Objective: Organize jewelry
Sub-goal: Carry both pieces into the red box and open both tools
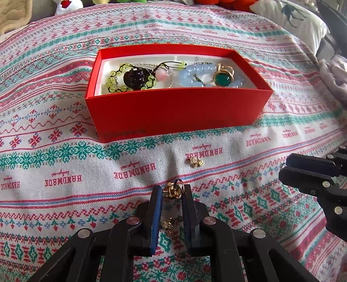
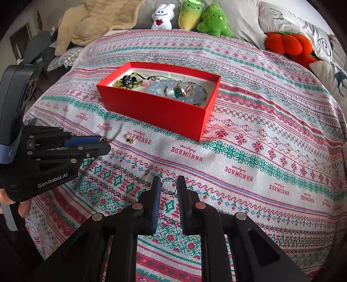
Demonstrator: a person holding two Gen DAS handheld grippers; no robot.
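Nearest in the left wrist view, the left gripper [image 1: 172, 191] clenched on a gold ring [image 1: 176, 189] pinched at its fingertips, lifted above the patterned bedspread [image 1: 65, 195], with a small gold earring [image 1: 168, 225] lying on the cloth beneath, between the two fingers. Nearest in the right wrist view, the right gripper [image 2: 169, 187] grasping a thin ball-chain loop [image 2: 168, 186] between its blue pads [image 2: 157, 195], held over the same bedspread [image 2: 260, 162]. Just beyond the left gripper, a second gold earring [image 1: 195, 162] on the cloth beside a red "HANDMADE" print, seen also from the right wrist as a small gold piece [image 2: 130, 138] near the left gripper [image 2: 102, 140]. Farther on, an open red box [image 1: 177, 112] resting on the bedspread, its white liner holding a yellow-green bead bracelet [image 1: 121, 80] with a dark carved bead [image 1: 135, 78] at the left, a pale blue bead bracelet [image 1: 195, 73] in the middle, and a gold ring with a green stone [image 1: 222, 76] at the right; same red box [image 2: 156, 108] visible from the right wrist. At the far edge, plush toys [image 2: 203, 17] and an orange pumpkin cushion [image 2: 286, 43] against the pillows [image 2: 282, 19].
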